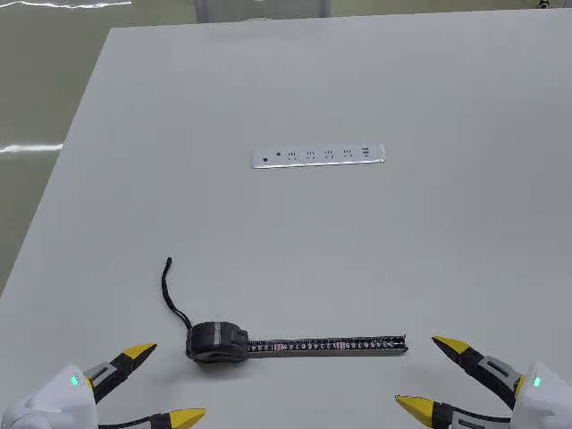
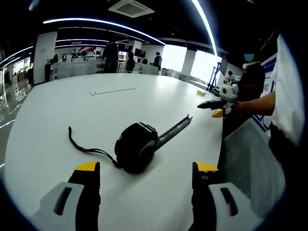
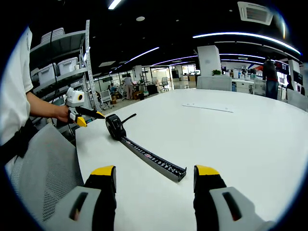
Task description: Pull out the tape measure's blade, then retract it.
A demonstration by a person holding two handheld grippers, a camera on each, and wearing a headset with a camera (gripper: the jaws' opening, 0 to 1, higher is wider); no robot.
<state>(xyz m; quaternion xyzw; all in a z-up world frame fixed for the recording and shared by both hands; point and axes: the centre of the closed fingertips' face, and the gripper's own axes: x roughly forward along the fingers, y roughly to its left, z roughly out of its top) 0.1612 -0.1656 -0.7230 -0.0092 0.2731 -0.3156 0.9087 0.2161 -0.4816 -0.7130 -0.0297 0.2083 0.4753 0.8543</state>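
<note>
**Head view, with the two gripper views.** The black, drum-shaped tape measure (image 1: 216, 341) lies on its side near the front edge of the pale grey desk (image 1: 357, 241). Its dark, graduated steel blade (image 1: 326, 345) is already drawn out flat along the desk towards the right and ends in a small end hook (image 1: 404, 343). A thin black wrist cord (image 1: 170, 290) trails from the case, away from us. We judge the pulling-out step to be done, or nearly so, and retraction to be the step in hand.

The yellow-tipped left gripper (image 1: 165, 382) hovers just short of the case, its jaws spread wide with nothing between them. In the left gripper view the case sits centred ahead of the gap, apart from both tips. The right gripper (image 1: 429, 375) has its jaws equally wide and empty. In the right gripper view the end hook lies just ahead of the gap, near the tips but not touching them.

As we read it, the next move calls for the left jaws to close around the case and steady it, and for the blade to be released or guided home. We cannot tell whether a lock holds the blade out. A flat white power strip (image 1: 319, 156) lies well apart, farther back on the desk.
</note>
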